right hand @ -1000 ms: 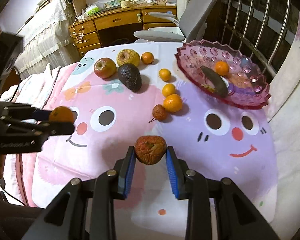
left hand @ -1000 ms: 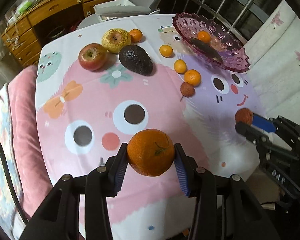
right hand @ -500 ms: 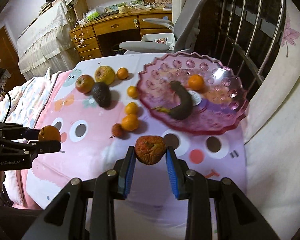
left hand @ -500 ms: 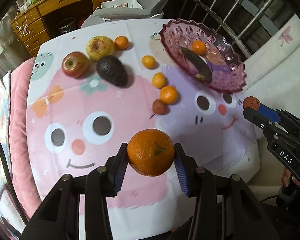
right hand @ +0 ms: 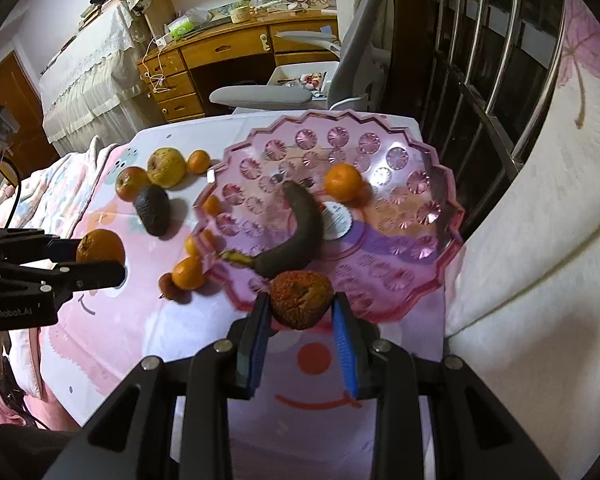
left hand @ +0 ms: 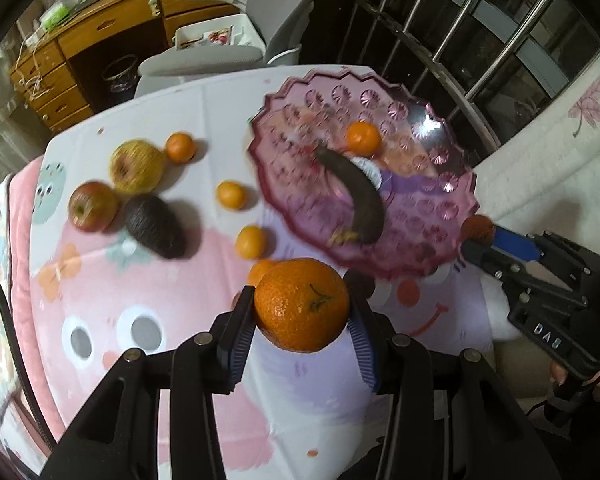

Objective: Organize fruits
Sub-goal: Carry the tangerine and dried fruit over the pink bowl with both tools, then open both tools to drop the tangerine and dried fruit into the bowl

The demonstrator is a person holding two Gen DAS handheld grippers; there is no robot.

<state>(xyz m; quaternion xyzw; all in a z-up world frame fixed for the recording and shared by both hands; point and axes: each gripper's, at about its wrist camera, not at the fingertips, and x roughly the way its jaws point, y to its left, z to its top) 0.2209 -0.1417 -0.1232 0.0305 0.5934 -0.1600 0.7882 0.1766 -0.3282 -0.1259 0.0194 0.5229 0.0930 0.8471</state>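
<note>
My left gripper (left hand: 302, 316) is shut on a large orange (left hand: 302, 304) and holds it above the table, near the front edge of the purple glass fruit bowl (left hand: 420, 240). My right gripper (right hand: 300, 320) is shut on a wrinkled brown fruit (right hand: 301, 299) at the bowl's near rim (right hand: 420, 292). The bowl holds a blackened banana (right hand: 300, 228) and a small orange (right hand: 343, 182). In the left wrist view the right gripper (left hand: 476, 236) is at the bowl's right edge. In the right wrist view the left gripper (right hand: 100, 258) is at the left.
On the cartoon tablecloth (left hand: 140, 280) lie a red apple (left hand: 93, 206), a yellow apple (left hand: 137, 166), an avocado (left hand: 155, 226) and several small oranges (left hand: 251, 242). A grey chair (right hand: 300, 92) and wooden desk (right hand: 236, 52) stand behind. A metal railing (right hand: 480, 60) is at the right.
Both grippers have moved forward and to the right toward the bowl, each still holding its fruit. The bowl now looms larger in both views.
</note>
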